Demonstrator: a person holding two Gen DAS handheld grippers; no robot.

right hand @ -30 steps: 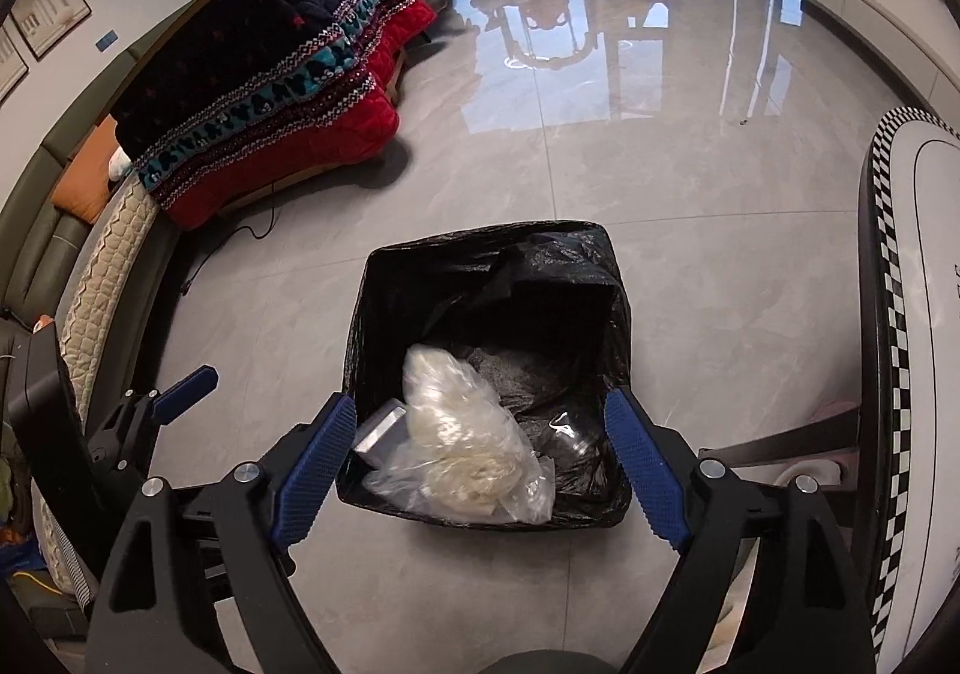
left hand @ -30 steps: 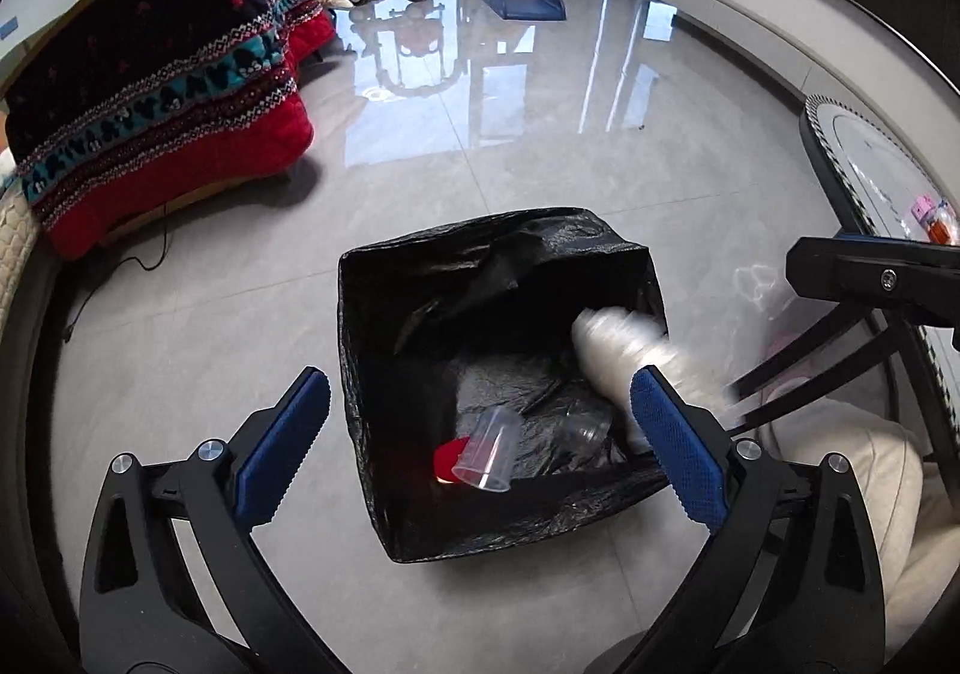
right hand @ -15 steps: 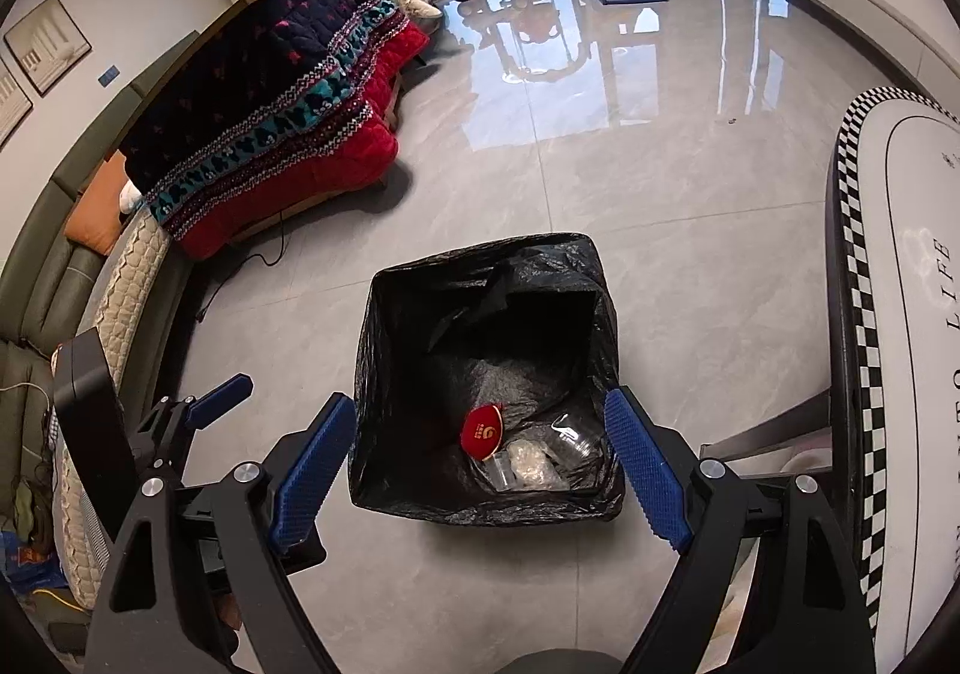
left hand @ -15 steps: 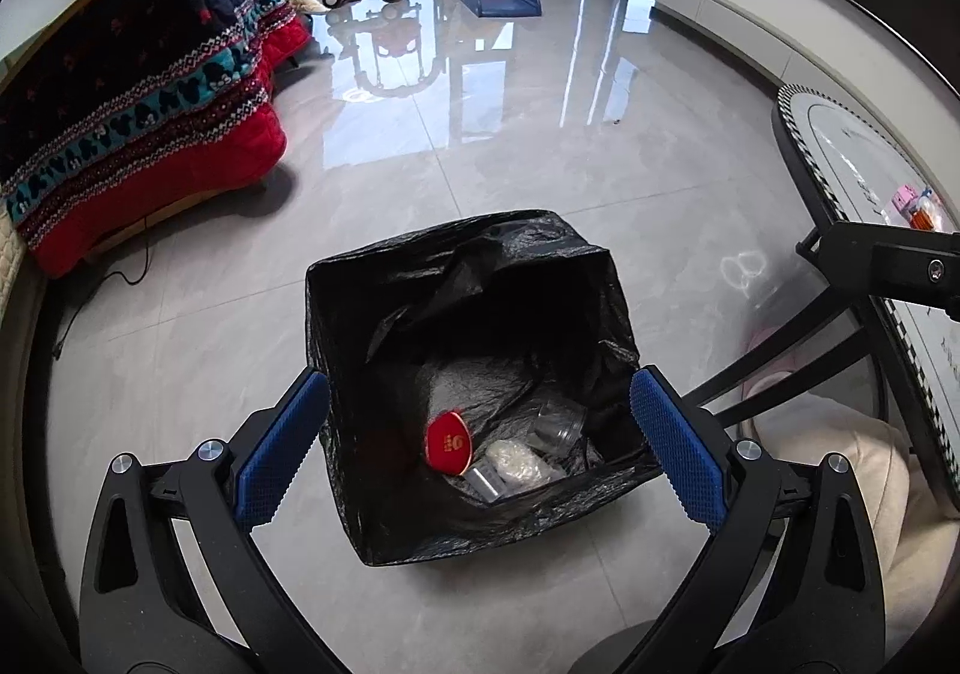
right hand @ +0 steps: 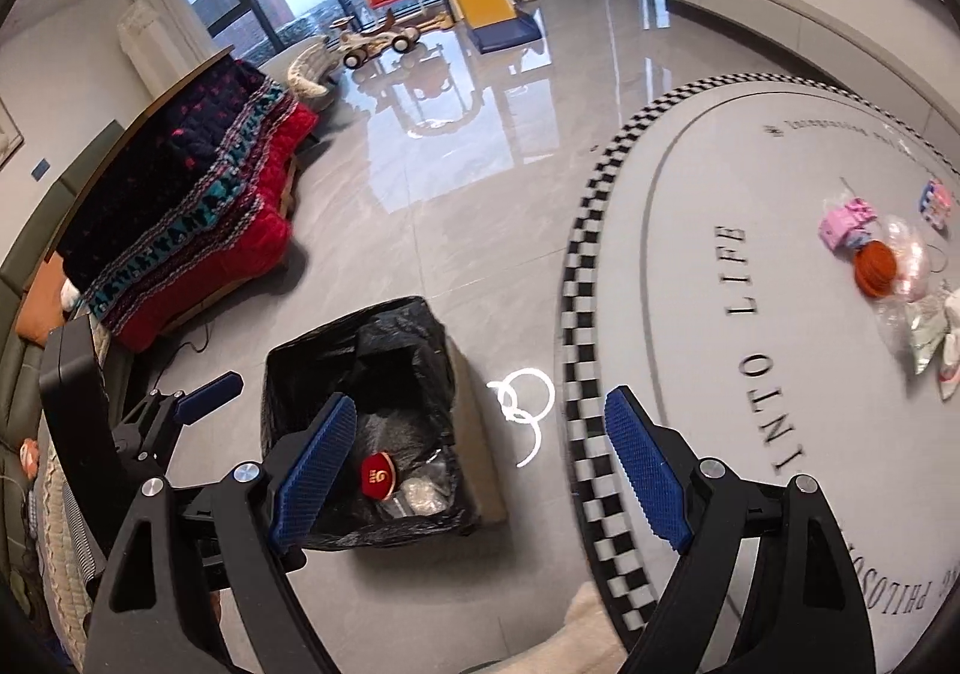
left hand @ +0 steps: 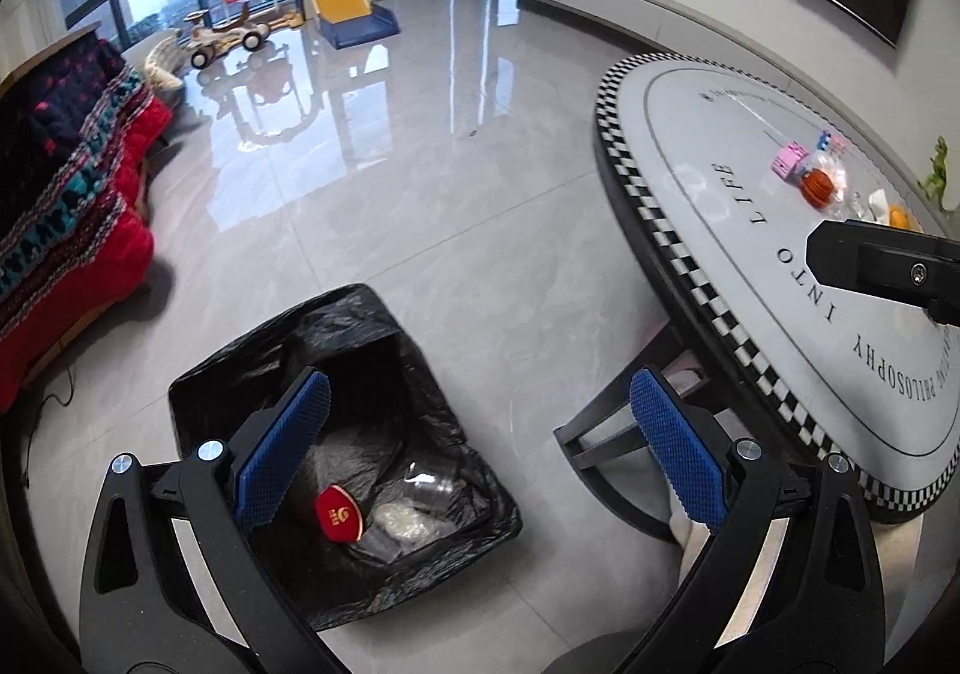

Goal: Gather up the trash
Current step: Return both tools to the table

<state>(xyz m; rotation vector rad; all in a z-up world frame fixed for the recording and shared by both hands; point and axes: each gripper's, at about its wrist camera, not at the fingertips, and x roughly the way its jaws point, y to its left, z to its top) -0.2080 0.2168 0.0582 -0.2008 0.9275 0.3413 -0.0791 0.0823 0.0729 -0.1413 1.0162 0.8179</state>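
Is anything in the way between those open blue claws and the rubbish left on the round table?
Nothing visible. The right gripper is open and empty, and bare tabletop lies between it and the clear wrappers beside the orange ball.
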